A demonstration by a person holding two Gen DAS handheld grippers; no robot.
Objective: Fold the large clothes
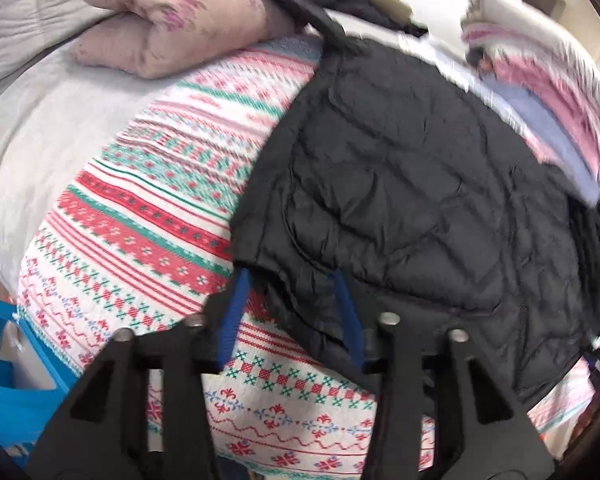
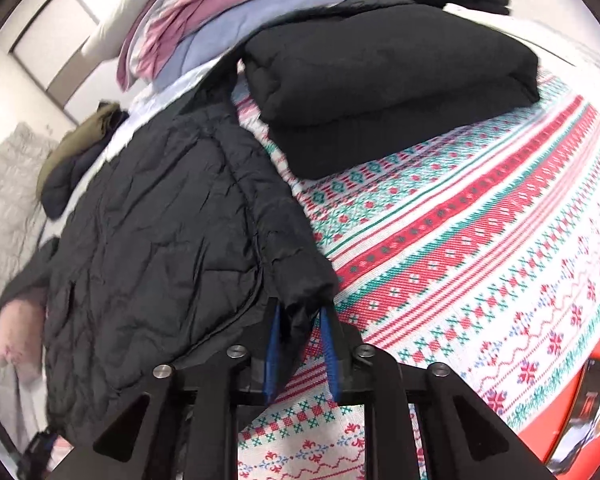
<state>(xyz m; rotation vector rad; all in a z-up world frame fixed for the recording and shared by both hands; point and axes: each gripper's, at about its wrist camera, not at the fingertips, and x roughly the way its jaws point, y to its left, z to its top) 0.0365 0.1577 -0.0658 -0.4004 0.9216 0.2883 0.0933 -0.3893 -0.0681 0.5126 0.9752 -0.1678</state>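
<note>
Jaws on the left gripper [image 1: 292, 280] sat apart around the hem corner of the black puffer jacket [image 1: 412, 184], which lay spread on the patterned blanket [image 1: 140, 208] over the bed; I'd say close firmly before lifting, since that slick quilted shell looked slippery. Over in the right wrist view, the right gripper [image 2: 300, 316] had its jaws clamped on the sleeve cuff [image 2: 304, 300], a folded black garment [image 2: 380, 96] just beyond. Probably best to carry both corners together, evenly.
</note>
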